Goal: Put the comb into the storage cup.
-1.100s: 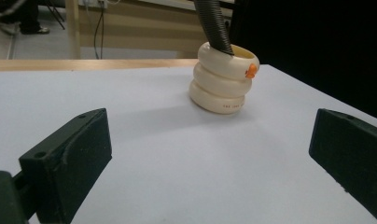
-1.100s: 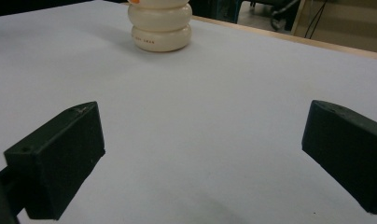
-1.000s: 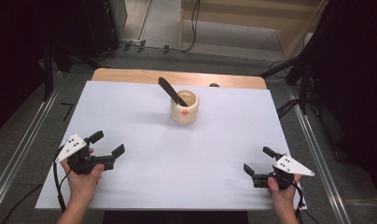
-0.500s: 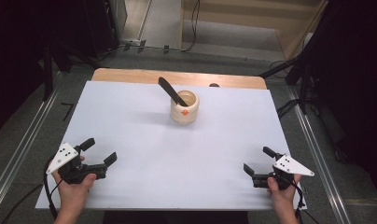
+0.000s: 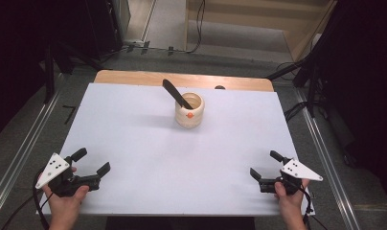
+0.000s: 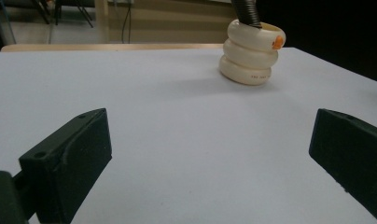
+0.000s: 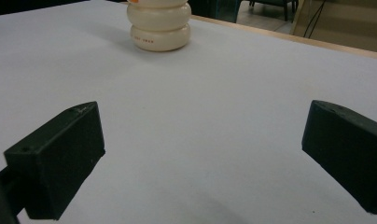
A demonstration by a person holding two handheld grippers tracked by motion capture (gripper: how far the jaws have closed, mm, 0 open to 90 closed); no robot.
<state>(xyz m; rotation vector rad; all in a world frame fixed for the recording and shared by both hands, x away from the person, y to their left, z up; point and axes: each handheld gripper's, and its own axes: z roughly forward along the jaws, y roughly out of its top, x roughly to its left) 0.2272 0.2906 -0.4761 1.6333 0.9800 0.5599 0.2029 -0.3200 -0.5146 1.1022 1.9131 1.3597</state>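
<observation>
- Left gripper [image 5: 92,162]: held low at the near-left corner of the white sheet [image 5: 134,143], jaws spread wide with nothing between them; in the left gripper view the two black jaws stand far apart over bare sheet, which reads as a parked, released posture well clear of the work
- Left hand [image 5: 67,199]: wraps the handle from below, and the grey three-cornered plate [image 5: 52,167] sits tilted on top
- Cream ribbed cup [image 5: 189,111]: stands upright on the far middle of the sheet, well apart from both grippers; it is built as three stacked rings with a small orange mark [image 5: 189,115] on its near side
- Dark utensil handle [image 5: 176,94]: leans out of the cup toward the far left, resting against the rim, so the cup serves as its holder
- Right gripper [image 5: 266,165]: rests at the near-right corner, jaws likewise released and empty, aimed inward across the sheet
- Wooden table edge [image 5: 134,77]: shows beyond the sheet
- Change against the earlier frames: the left gripper has drawn back toward the near-left corner and lies farther from the cup than a second ago; the right gripper, cup and utensil sit as they did
</observation>
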